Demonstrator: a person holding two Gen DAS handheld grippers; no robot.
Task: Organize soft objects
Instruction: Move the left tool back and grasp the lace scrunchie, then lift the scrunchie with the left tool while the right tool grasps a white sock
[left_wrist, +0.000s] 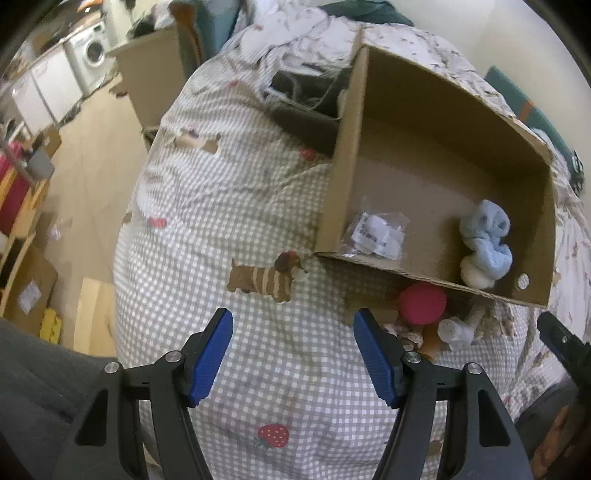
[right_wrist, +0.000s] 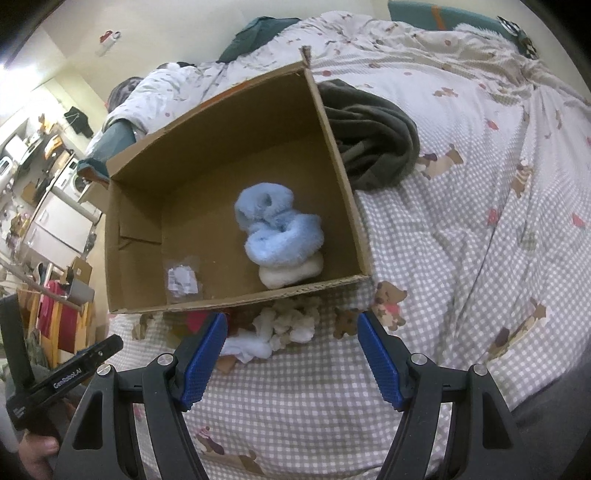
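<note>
An open cardboard box (left_wrist: 354, 155) (right_wrist: 343, 162) stands on the bed. Inside lie a fluffy blue-and-white sock bundle (left_wrist: 485, 243) (right_wrist: 280, 229) and a small clear plastic bag (left_wrist: 378, 232) (right_wrist: 181, 278). Just outside the box's near wall lie a red soft roll (left_wrist: 423, 304) (right_wrist: 195, 321) and a white sock pile (left_wrist: 456, 332) (right_wrist: 280, 328). My left gripper (left_wrist: 293, 350) is open and empty over the bedcover, left of the pile. My right gripper (right_wrist: 291, 350) is open and empty, just in front of the white pile.
A dark grey garment (right_wrist: 373, 140) (left_wrist: 306, 110) lies beside the box. The checked bedcover (left_wrist: 229, 206) drops to a wooden floor (left_wrist: 85, 192) on the left, with boxes, shelves and a washing machine (left_wrist: 92, 51). A teal pillow (right_wrist: 436, 14) lies at the far edge.
</note>
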